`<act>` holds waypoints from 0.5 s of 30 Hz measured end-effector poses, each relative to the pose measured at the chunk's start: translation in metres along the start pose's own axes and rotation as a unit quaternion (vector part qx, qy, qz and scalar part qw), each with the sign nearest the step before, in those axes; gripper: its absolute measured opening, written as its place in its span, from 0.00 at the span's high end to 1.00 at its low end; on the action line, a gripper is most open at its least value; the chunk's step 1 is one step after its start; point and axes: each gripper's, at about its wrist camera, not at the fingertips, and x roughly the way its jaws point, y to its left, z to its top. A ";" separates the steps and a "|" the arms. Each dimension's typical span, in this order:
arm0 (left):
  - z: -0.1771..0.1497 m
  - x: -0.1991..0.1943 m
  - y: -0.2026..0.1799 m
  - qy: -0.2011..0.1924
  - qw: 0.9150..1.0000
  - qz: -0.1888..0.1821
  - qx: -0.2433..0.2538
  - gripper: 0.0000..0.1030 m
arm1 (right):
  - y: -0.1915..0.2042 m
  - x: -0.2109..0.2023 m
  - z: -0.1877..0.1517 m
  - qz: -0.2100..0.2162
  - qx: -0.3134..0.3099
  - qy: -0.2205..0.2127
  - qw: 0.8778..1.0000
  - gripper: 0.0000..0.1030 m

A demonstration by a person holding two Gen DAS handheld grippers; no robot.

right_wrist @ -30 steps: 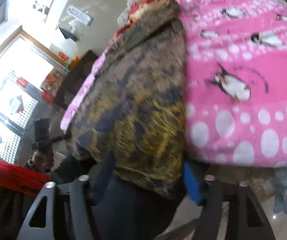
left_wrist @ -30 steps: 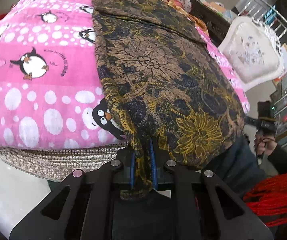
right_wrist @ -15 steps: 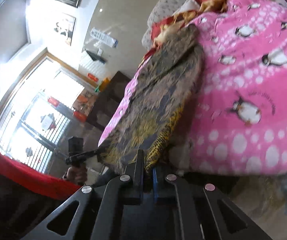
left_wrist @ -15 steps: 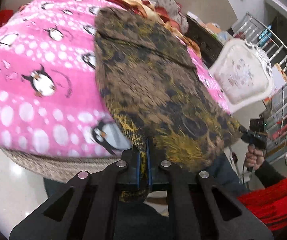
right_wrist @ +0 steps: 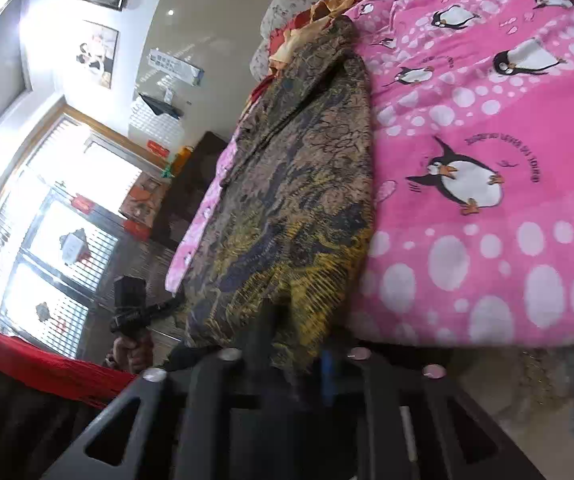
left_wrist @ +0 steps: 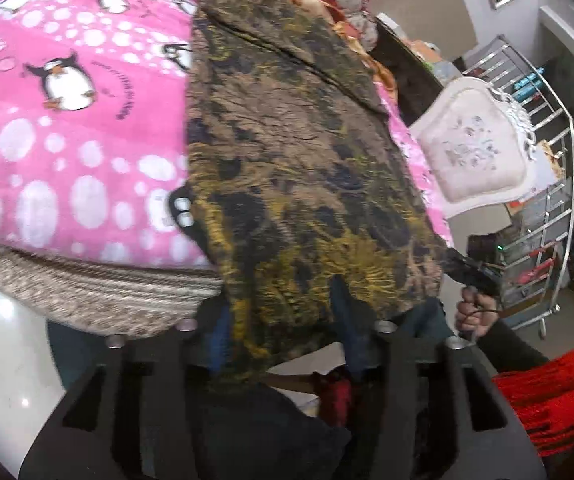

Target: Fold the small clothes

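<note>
A brown, black and yellow patterned garment (left_wrist: 295, 152) lies lengthwise on the pink penguin blanket (left_wrist: 67, 128), its near hem hanging over the bed's edge. It also shows in the right wrist view (right_wrist: 299, 200). My left gripper (left_wrist: 283, 332) is open, its jaws wide apart on either side of the hanging hem. My right gripper (right_wrist: 295, 344) is open too, its jaws apart around the other corner of the hem. Neither holds the cloth.
A knitted beige cover (left_wrist: 87, 280) edges the bed below the blanket. A white padded chair (left_wrist: 475, 148) and a metal rack (left_wrist: 547, 200) stand to the right. A hand holding the other gripper's handle (left_wrist: 475, 280) is beside the hem. Bright windows (right_wrist: 47, 220) are at left.
Both grippers were shut on the garment's hem half a second ago; both have now opened and let it go. The hem hangs loose between the jaws.
</note>
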 end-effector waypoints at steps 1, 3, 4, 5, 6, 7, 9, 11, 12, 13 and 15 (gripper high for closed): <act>0.001 0.002 -0.002 0.003 1.000 0.002 0.004 0.53 | -0.001 0.002 0.001 0.005 0.001 0.000 1.000 0.73; 0.002 0.003 -0.002 0.003 1.000 0.000 0.005 0.54 | -0.002 0.006 0.002 0.010 0.002 0.003 1.000 0.73; 0.003 0.003 -0.001 0.003 1.000 0.003 0.002 0.69 | 0.000 0.008 0.004 0.008 0.001 0.002 1.000 0.73; 0.003 0.003 0.003 0.008 1.000 0.017 -0.004 0.95 | 0.000 0.007 0.004 0.006 0.001 0.001 1.000 0.78; 0.001 0.003 0.008 0.015 0.999 0.029 -0.010 0.96 | 0.001 0.006 0.004 0.005 0.000 0.000 1.000 0.86; 0.000 0.001 0.011 0.012 0.999 0.027 -0.015 0.96 | 0.005 0.005 0.003 0.002 -0.001 -0.001 1.000 0.89; -0.002 -0.003 0.012 0.001 0.999 0.028 -0.019 0.96 | 0.013 -0.001 0.002 -0.004 -0.013 -0.001 1.000 0.93; -0.004 -0.010 0.005 -0.014 0.999 0.026 -0.013 0.96 | 0.024 -0.010 0.001 -0.003 -0.024 -0.006 1.000 0.94; -0.004 -0.014 0.002 -0.021 1.000 0.019 -0.013 0.96 | 0.030 -0.015 0.001 0.000 -0.029 -0.010 1.000 0.95; -0.005 -0.023 -0.004 -0.032 0.999 0.007 -0.010 0.96 | 0.038 -0.021 0.001 0.003 -0.036 -0.016 0.999 0.95; -0.004 -0.037 -0.010 -0.054 0.998 -0.015 -0.009 0.97 | 0.056 -0.032 0.003 0.004 -0.058 -0.025 0.998 0.95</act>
